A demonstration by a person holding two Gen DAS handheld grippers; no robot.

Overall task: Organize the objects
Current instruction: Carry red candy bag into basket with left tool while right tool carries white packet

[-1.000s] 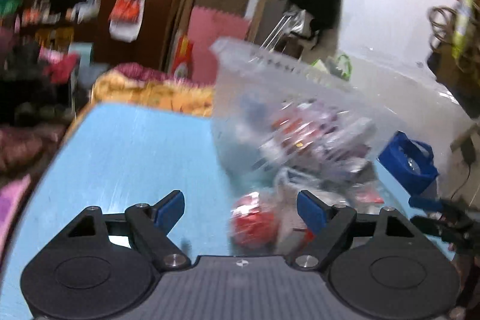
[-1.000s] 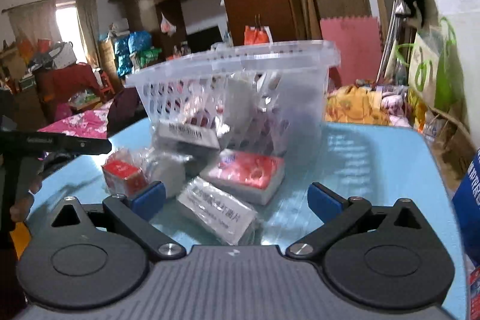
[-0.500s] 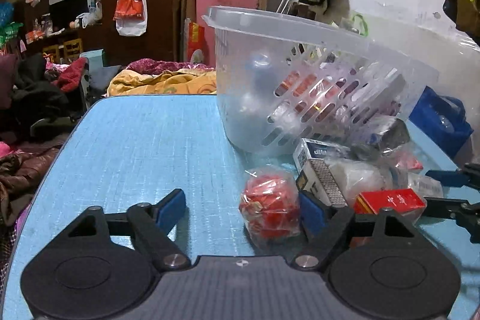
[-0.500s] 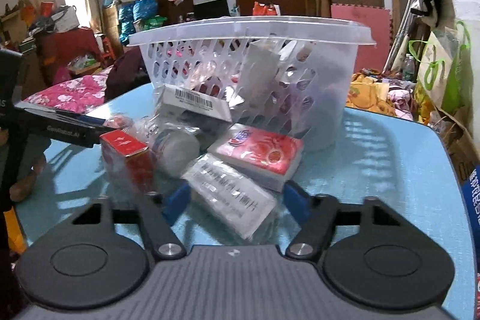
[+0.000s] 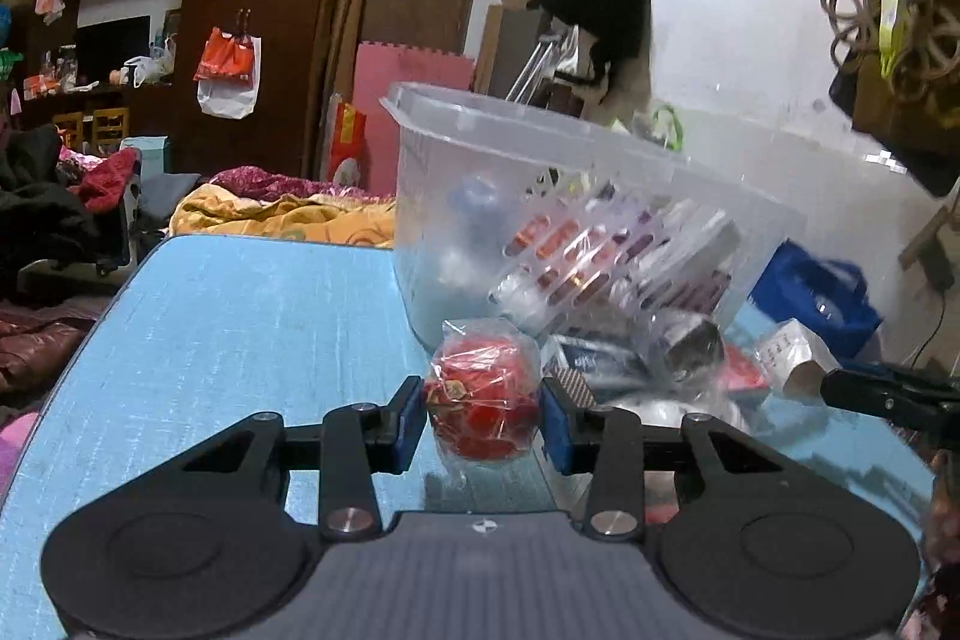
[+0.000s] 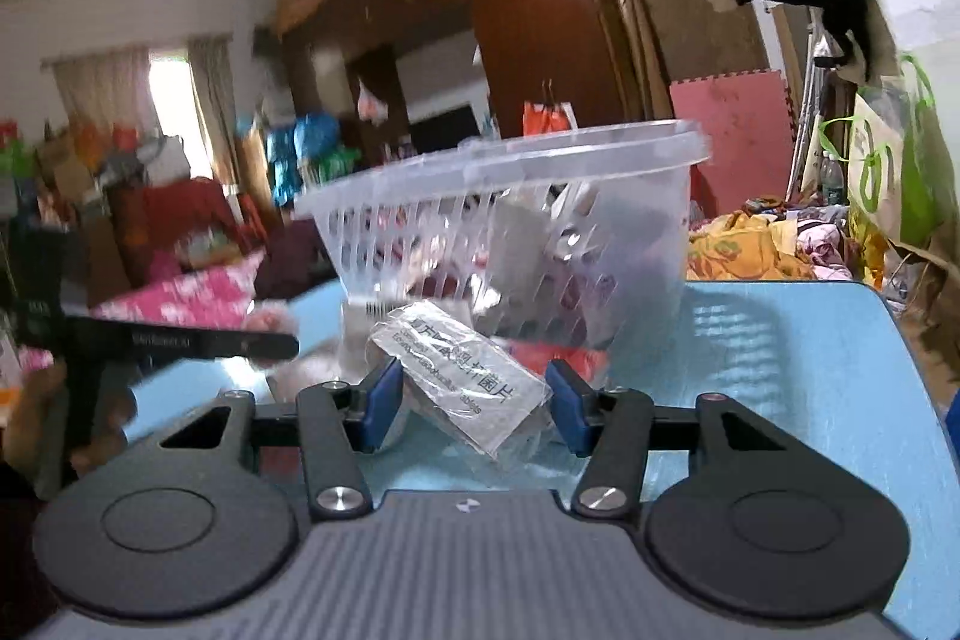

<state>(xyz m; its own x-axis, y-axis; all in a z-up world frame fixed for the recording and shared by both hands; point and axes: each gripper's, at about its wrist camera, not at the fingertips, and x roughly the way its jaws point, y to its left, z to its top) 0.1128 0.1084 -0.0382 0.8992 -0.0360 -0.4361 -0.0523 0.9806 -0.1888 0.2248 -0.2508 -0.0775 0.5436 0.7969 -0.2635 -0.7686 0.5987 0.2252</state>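
Left hand-held gripper grips red packet; right grips sachet.

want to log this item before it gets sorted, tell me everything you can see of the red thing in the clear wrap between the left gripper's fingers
The red bundle is a roundish lump of glossy red pieces bunched inside crinkly clear plastic wrap, with a small printed label on its left side. It sits upright between the blue pads of the left gripper, which press on both its sides. It is just in front of the clear plastic basket, over the blue table; whether it rests on it cannot be told.
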